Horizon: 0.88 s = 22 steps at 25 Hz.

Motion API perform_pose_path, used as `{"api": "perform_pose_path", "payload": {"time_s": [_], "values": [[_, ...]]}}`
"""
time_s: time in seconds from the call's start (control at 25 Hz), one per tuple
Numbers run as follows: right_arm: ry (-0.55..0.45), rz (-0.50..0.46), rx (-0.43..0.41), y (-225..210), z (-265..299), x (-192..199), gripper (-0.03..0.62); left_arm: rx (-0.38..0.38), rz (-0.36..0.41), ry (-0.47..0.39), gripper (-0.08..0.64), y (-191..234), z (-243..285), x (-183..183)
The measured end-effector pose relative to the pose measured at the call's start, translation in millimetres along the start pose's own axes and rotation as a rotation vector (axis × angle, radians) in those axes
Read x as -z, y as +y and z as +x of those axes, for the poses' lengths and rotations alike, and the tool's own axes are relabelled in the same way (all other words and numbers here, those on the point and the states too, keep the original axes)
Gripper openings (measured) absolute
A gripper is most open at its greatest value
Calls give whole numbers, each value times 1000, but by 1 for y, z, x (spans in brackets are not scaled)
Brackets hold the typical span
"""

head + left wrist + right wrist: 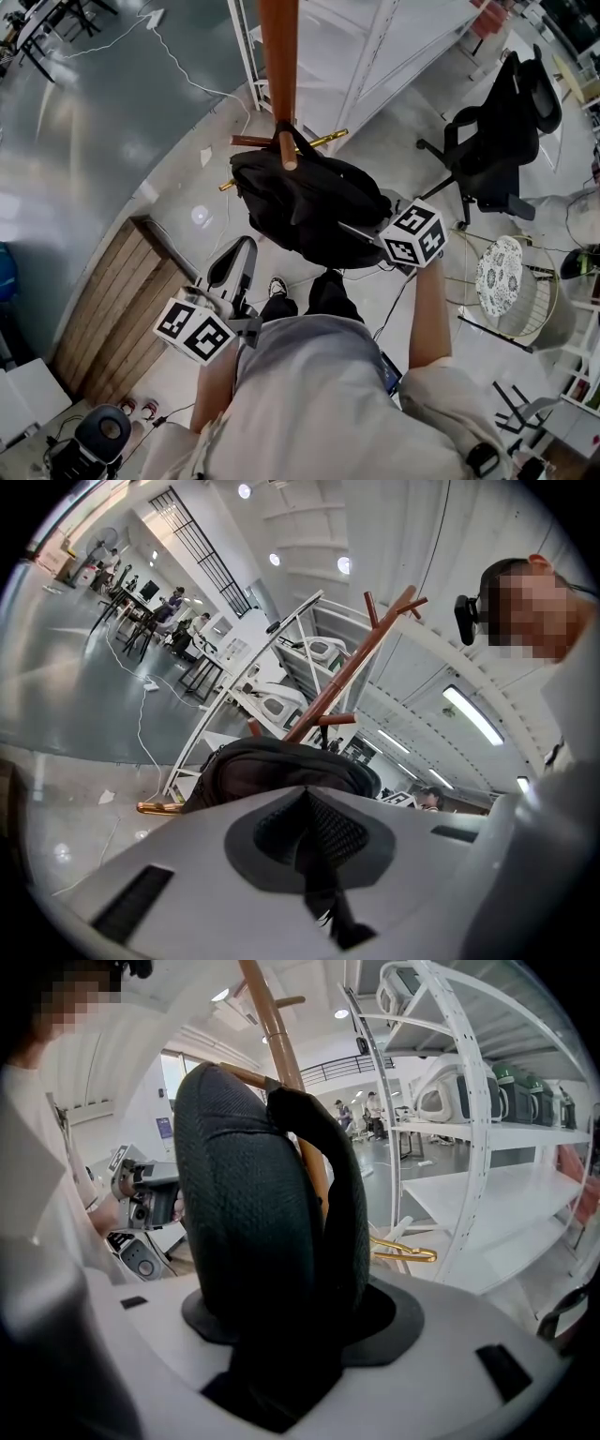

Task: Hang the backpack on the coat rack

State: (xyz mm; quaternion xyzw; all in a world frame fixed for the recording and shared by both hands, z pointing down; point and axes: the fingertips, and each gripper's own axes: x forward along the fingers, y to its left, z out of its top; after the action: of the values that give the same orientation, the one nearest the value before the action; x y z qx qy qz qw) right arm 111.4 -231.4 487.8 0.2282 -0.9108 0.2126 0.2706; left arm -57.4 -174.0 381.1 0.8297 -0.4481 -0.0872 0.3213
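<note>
Grey mesh pads (pixel 328 832) on my left gripper (pixel 239 255) meet: jaws closed together, parked near my body, well apart from the black backpack (pixel 300 202). Centre: it hangs from a peg (pixel 288 150) of the red-brown wooden coat rack (pixel 278 56), top loop over the peg. My right gripper (pixel 361 232) sits at its right side, jaws wide, padded strap (pixel 244 1213) standing between them, not visibly clamped.

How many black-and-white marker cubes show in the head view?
2. One black-and-white marker cube sits lower left, near the person's torso; the other is at centre right, beside the black fabric backpack. None seem hidden.
</note>
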Motion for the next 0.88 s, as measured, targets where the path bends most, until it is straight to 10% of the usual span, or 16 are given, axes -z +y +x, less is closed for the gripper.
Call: {"api": "perform_pose_path", "payload": {"time_s": [0.88], "values": [[21,-1,77,10,-33,11,272,33,-23,35,7,0,-11,12]]}}
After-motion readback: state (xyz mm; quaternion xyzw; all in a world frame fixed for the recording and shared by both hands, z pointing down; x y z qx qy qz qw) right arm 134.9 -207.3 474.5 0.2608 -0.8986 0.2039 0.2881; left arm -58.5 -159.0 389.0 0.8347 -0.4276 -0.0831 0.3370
